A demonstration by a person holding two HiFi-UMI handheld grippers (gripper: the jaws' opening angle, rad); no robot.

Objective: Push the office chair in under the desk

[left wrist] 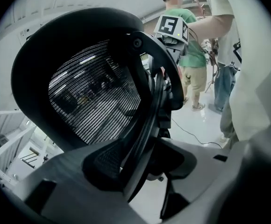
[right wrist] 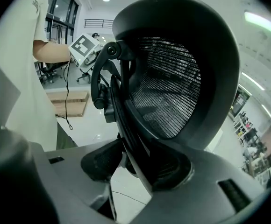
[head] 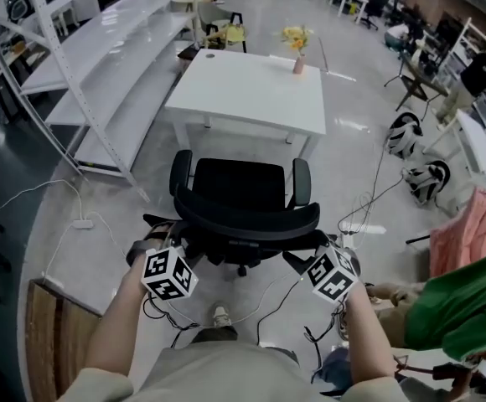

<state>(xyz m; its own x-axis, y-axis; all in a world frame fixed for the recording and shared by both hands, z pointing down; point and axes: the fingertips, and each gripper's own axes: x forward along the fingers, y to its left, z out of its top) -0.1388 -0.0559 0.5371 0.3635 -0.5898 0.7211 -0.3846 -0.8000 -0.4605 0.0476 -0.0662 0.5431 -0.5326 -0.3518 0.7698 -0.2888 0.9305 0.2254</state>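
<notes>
- The office chair (head: pixel 239 187) is standing on the grey floor (head: pixel 352 166), in the middle of the head view, with its black seat facing 12 o'clock.
- The white surface (head: pixel 251 90) is lying at 12 o'clock from the chair, near it. The front of the seat is showing in full before the near edge, so the seat is not yet under the surface.
- The left tongs (left wrist: pixel 138 164) are closing on the left end of the backrest rim, at about 8 o'clock from the seat. In the left gripper view the black rim is sitting between the 2 jaws and the pads are pressing on it.
- The right tongs (right wrist: pixel 135 164) are gripping the right end of the same rim, at about 4 o'clock from the seat. The jaws are standing wide, with the thick rim filling the gap.
- Both tongs are pointing forward and down, toward 12 o'clock.
- A pink vase (head: pixel 298 64) with yellow flowers is standing on the surface near its far edge, at 1 o'clock.
- White shelving (head: pixel 100 48) is running along at 10 o'clock from the chair.
- A person in a green shirt (head: pixel 469 300) is sitting at 4 o'clock, well apart from the chair.
- Cables (head: pixel 67 195) are lying on the floor at 9 o'clock.
</notes>
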